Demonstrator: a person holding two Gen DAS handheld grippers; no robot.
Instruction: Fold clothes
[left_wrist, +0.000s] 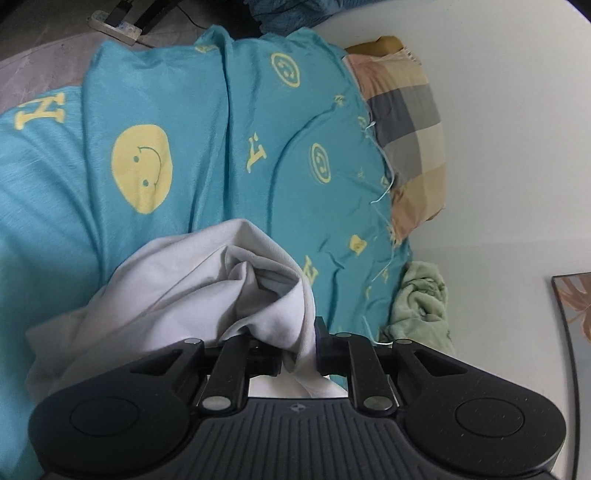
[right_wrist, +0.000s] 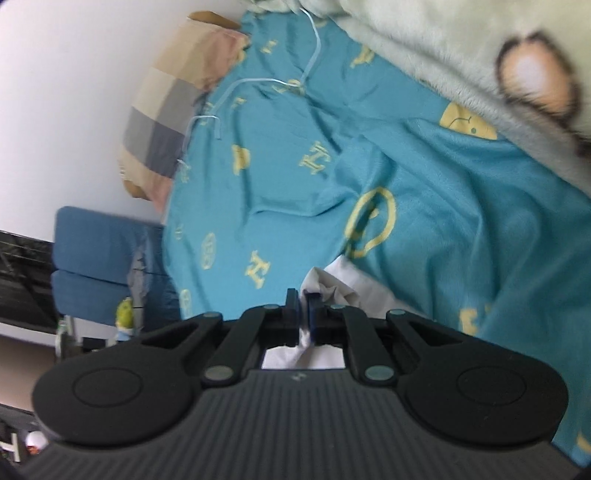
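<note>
left wrist: both claws (left_wrist: 299, 354) (right_wrist: 302, 319) apparently pinch white garment (left_wrist: 207, 280).

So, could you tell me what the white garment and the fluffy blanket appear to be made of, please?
The white garment, pinched in both tools, looks like a soft matte knit, perhaps cotton jersey: it drapes in rounded folds with no sheen. The fluffy blanket looks like plush fleece, going by its fuzzy nap, though that view is blurred.

White garment (left_wrist: 192, 280) on a turquoise sheet (left_wrist: 207, 110) with yellow smileys; pillow (left_wrist: 402, 122) checked grey, beige, pink.
</note>
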